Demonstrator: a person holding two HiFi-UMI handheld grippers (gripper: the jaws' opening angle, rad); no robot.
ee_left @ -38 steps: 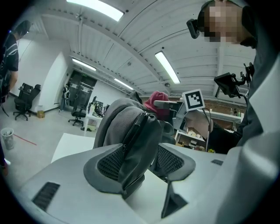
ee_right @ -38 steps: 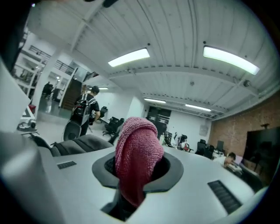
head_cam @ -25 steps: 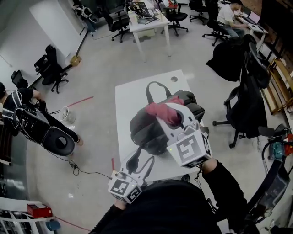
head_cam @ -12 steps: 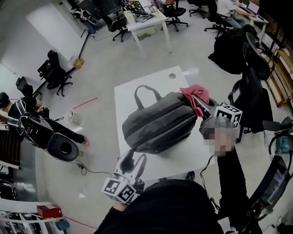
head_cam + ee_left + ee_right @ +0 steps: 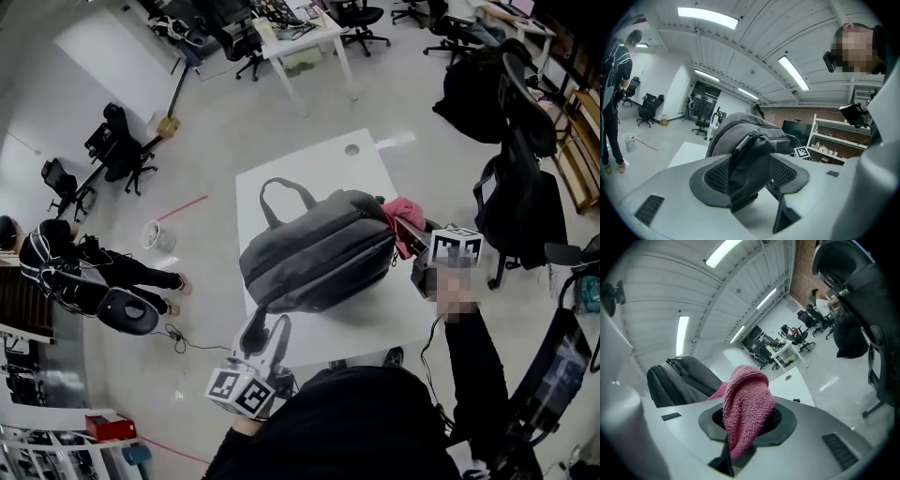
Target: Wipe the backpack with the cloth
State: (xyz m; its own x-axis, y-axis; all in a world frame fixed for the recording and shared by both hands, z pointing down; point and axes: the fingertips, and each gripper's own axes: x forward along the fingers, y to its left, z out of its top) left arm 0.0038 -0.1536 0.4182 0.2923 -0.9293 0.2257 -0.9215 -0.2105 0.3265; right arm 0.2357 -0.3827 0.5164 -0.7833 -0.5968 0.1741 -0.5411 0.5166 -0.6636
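- Backpack lies diagonal on white table, right end close to table's right edge.
- Bare floor left of and beyond table. Draped office chair near on right.
- Left gripper: jaws wide, clamped on backpack's near corner. Fabric contact with both pads shows only in left gripper view.
- Right gripper: closed on pink cloth, which touches backpack's right end.
- Right gripper view shows cloth's looped knit. Head view shows carry handle.
- Print: square markers on cubes.
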